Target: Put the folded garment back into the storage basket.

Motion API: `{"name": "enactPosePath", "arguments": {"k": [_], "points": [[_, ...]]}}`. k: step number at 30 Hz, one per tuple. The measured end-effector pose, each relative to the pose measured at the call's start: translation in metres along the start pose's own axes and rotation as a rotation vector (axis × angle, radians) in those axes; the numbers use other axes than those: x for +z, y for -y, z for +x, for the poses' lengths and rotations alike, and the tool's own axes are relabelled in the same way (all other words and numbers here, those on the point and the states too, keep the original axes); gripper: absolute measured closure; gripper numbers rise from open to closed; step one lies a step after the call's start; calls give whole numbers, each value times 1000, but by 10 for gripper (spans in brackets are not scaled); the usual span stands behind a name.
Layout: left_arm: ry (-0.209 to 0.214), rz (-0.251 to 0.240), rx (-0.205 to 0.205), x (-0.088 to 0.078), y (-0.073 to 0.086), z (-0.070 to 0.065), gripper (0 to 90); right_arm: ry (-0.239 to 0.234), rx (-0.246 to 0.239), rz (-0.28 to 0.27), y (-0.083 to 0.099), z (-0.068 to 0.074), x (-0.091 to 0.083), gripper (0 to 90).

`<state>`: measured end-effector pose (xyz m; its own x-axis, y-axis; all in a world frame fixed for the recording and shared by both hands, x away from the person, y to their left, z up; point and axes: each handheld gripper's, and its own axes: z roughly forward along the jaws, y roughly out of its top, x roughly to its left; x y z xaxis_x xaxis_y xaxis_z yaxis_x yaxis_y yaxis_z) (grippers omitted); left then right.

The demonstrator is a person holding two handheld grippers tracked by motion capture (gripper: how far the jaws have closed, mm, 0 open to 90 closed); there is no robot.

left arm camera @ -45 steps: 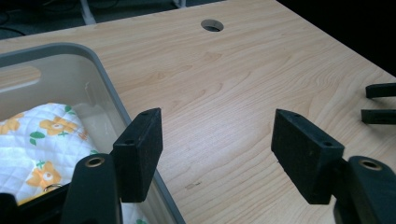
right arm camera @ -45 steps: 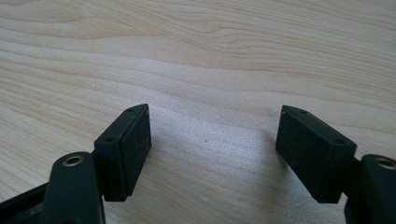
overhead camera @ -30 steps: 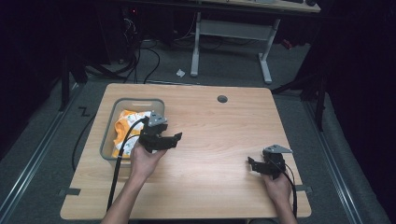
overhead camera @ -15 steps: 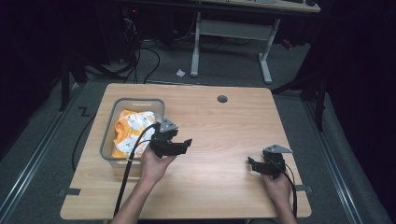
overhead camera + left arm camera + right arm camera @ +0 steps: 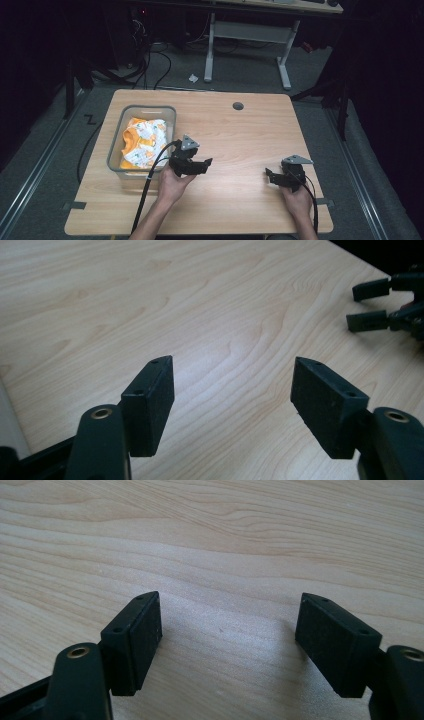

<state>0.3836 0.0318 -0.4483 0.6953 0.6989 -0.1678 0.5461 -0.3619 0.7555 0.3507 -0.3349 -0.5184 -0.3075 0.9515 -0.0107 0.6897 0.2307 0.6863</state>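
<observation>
Black tools (image 5: 206, 164) with grey plates, black cables.

High view: looked forward and down from above the person's side, taking in the whole table (image 5: 240, 125).
Left gripper view: sat low and close over the wood, facing the right gripper (image 5: 367, 305).
Right gripper view: faced bare wood, very near.
</observation>
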Motion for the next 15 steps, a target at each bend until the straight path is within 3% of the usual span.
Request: {"name": "enactPosePath", "arguments": {"k": [15], "points": [[-1,44,-35,19,21,-6,343,0,0,0,0,0,0,269]]}}
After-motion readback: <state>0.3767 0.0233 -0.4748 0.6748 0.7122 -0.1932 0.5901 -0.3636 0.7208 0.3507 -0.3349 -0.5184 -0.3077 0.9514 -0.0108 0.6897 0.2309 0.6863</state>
